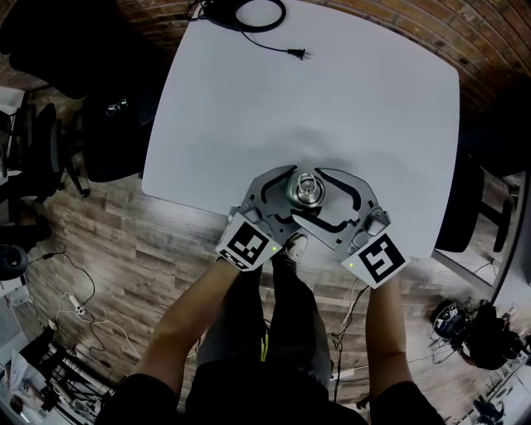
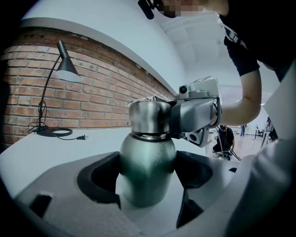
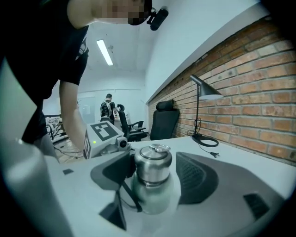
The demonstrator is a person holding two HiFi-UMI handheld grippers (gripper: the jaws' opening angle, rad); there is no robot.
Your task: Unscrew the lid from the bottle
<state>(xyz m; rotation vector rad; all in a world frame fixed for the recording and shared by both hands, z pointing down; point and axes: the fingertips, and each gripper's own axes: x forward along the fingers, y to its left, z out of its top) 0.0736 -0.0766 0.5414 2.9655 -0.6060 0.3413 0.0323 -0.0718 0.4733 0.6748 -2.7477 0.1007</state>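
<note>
A steel bottle [image 1: 308, 190] stands upright on the white table [image 1: 332, 100], near its front edge. My left gripper [image 2: 148, 183] comes in from the lower left and is shut on the bottle's body [image 2: 148, 162], a pad pressing each side. The lid [image 3: 152, 164] sits on the neck. My right gripper [image 3: 156, 179] reaches in from the lower right at lid height and is open. Its left pad lies against the lid, while a gap shows between the lid and its right pad [image 3: 187, 176]. In the left gripper view, one right jaw touches the lid [image 2: 149, 116].
A black power cable [image 1: 261, 15] with its plug lies at the table's far edge by a desk lamp [image 2: 64, 69] and the brick wall [image 3: 259, 102]. Office chairs [image 1: 50, 149] stand to the left. A person [image 3: 108, 107] stands far back in the room.
</note>
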